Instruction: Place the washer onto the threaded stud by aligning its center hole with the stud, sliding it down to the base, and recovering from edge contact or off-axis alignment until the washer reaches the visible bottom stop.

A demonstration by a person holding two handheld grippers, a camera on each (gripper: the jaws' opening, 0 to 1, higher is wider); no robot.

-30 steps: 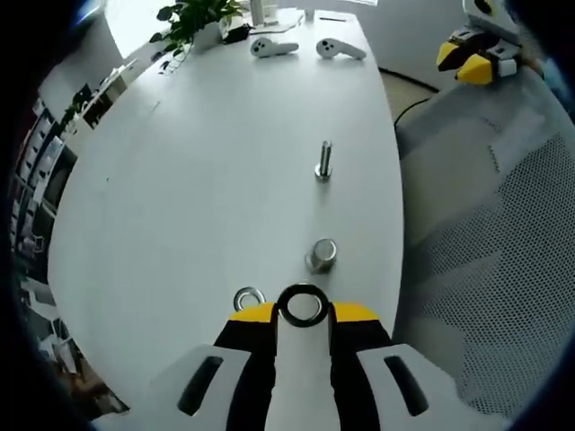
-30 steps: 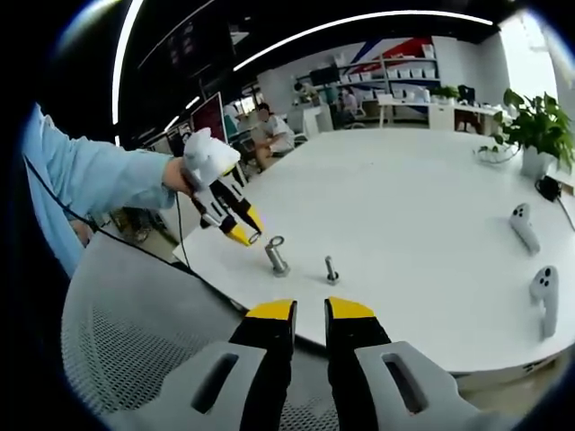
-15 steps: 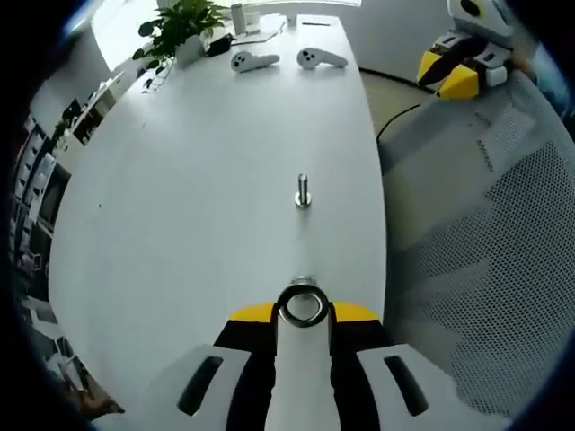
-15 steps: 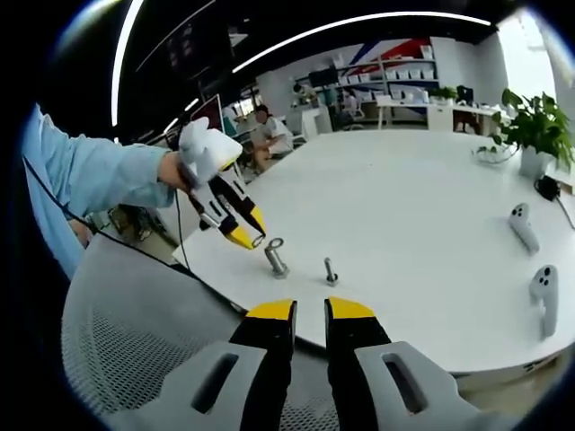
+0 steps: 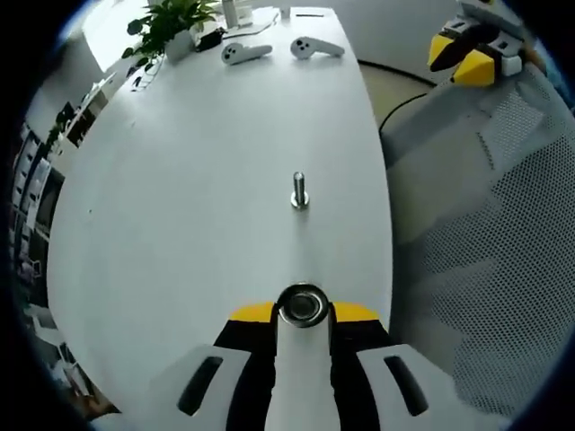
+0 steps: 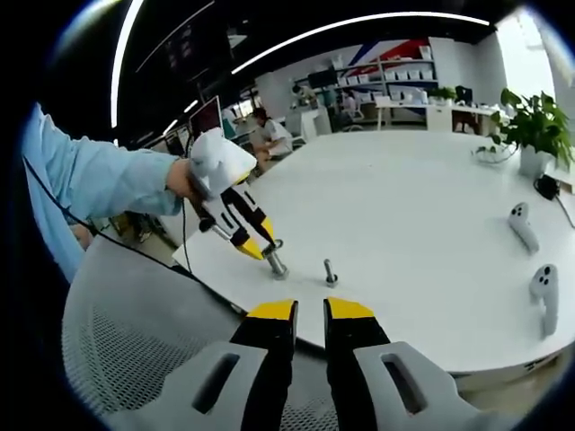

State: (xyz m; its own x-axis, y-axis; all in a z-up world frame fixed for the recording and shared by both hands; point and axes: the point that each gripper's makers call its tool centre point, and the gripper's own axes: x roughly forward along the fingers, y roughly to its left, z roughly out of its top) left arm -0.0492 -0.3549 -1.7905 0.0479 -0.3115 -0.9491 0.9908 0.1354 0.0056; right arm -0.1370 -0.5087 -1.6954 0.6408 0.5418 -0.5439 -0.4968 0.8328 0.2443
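My left gripper (image 5: 302, 310) is shut on a steel washer (image 5: 302, 305) held flat at its tip. Grey metal shows through the washer's hole. In the right gripper view the left gripper (image 6: 262, 249), held by a hand in a blue sleeve, has its yellow tips at the top of a tall threaded stud (image 6: 278, 263) near the table edge. A second, shorter stud (image 5: 298, 191) (image 6: 330, 271) stands upright farther along the table. My right gripper (image 6: 301, 311) hangs off the table over a mesh chair, jaws together and holding nothing; it also shows as the right gripper (image 5: 474, 56).
The white oval table (image 5: 198, 180) carries two white controllers (image 5: 238, 52) (image 5: 314, 45) and a potted plant (image 5: 171, 20) at its far end. A grey mesh chair (image 5: 485, 269) sits by the table's edge. A person (image 6: 269, 135) sits in the background.
The left gripper has moved forward and down with the washer until its tips meet the top of the tall stud. The right gripper has stayed still.
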